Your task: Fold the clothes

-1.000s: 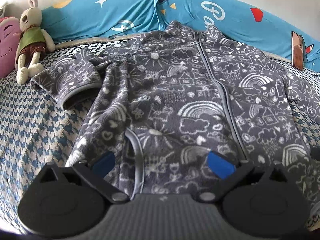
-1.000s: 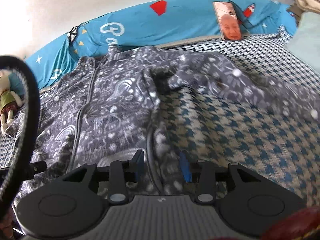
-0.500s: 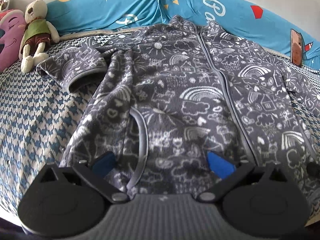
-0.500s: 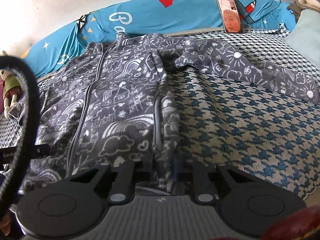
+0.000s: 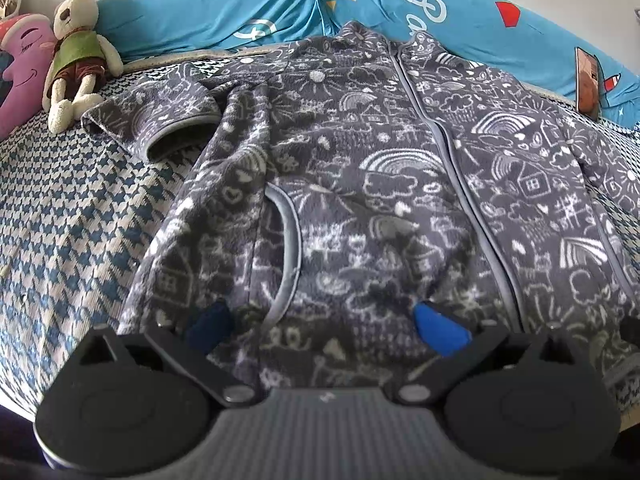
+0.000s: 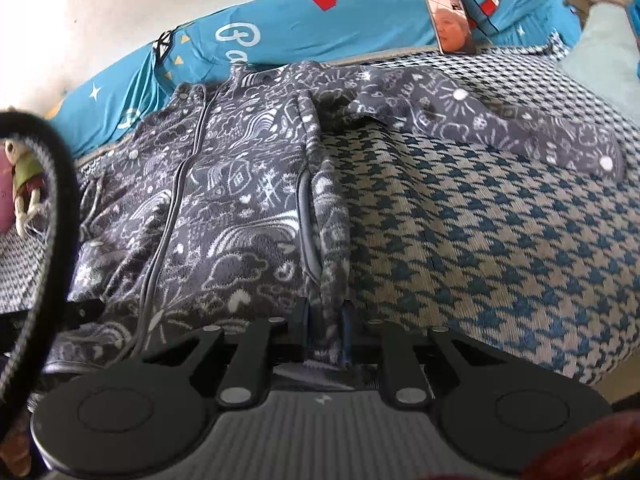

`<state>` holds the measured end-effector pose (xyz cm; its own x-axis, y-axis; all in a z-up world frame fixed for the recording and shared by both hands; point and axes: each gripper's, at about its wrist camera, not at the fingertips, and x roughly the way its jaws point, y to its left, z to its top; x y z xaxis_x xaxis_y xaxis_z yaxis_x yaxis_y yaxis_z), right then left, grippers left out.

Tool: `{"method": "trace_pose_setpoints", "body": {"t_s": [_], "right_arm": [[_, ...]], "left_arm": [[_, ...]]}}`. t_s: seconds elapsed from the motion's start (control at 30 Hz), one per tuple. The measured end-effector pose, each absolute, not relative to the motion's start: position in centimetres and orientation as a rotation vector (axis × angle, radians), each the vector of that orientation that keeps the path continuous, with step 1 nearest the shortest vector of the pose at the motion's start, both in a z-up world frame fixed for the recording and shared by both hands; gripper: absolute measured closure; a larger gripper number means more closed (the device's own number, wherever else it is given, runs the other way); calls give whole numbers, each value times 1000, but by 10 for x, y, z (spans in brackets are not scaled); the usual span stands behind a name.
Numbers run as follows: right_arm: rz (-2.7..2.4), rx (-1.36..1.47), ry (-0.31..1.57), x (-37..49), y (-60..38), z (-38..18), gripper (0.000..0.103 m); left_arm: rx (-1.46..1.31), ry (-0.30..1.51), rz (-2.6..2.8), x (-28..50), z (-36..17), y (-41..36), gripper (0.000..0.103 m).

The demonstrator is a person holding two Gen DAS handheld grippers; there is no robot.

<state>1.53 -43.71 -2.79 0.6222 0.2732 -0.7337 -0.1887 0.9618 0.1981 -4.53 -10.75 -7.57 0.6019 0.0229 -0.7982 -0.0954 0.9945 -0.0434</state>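
A grey fleece jacket (image 5: 360, 184) with white doodle print and a centre zip lies face up on the bed, collar at the far side. My left gripper (image 5: 320, 326) is open over its hem, blue pads spread wide near the pocket. In the right wrist view the same jacket (image 6: 224, 208) fills the left half. My right gripper (image 6: 326, 328) is shut on the jacket's right bottom edge, fleece pinched between the pads. One sleeve (image 6: 500, 124) stretches out to the right; the other sleeve (image 5: 156, 120) is bent at the left.
The bed has a blue-and-white houndstooth cover (image 6: 480, 240). A blue printed pillow (image 5: 280, 4) runs along the wall. A stuffed rabbit (image 5: 76, 44) and a pink plush (image 5: 20, 68) sit at the left. A phone (image 6: 452, 20) leans on the pillow.
My right gripper has closed from part open onto the jacket's edge. Both cameras have pulled back towards the hem, and the left gripper has stayed open.
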Motion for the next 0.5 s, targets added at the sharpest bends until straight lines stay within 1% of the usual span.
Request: {"method": "trace_pose_setpoints", "body": {"t_s": [0.5], "right_arm": [[252,170,784,15,-460,-13,85]], "left_arm": [[-122,885,66,-40,-65,-109,0]]}}
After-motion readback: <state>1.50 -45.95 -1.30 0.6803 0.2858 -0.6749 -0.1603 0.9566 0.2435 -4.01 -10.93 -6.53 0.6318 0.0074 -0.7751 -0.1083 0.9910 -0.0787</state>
